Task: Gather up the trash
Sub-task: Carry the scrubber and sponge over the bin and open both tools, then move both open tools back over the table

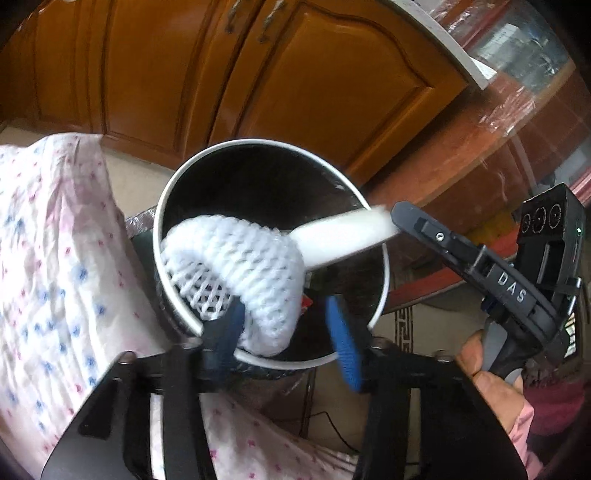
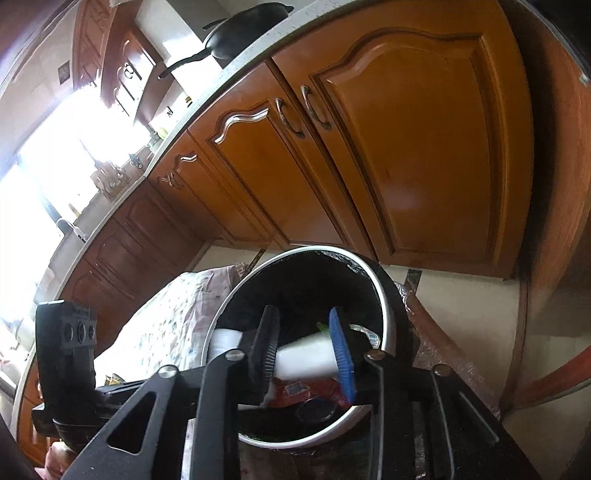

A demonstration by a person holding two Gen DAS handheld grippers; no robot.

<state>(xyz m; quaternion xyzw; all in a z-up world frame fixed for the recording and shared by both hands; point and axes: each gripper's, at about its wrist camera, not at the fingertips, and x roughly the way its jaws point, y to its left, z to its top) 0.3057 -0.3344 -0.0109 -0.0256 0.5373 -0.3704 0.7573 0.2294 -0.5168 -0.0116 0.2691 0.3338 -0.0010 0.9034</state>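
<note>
A round trash bin (image 1: 173, 206) with a white rim and black liner stands on the floor; it also shows in the right wrist view (image 2: 384, 291). My left gripper (image 1: 286, 332) is open over the bin's near rim, with a white foam net sleeve (image 1: 243, 258) between its pads, resting inside the bin. My right gripper (image 2: 308, 354) is above the bin, its pads on either side of a blurred white tube-like piece (image 2: 306, 360); the same piece (image 1: 343, 236) sticks out past its tip in the left wrist view. Red wrappers (image 2: 314, 393) lie in the bin.
Brown wooden cabinet doors (image 2: 388, 155) stand behind the bin. A pink-and-blue patterned cloth (image 1: 55, 266) covers something left of the bin. A black pan (image 2: 247, 27) sits on the countertop. A plastic-wrapped brown table edge (image 1: 491, 147) is at the right.
</note>
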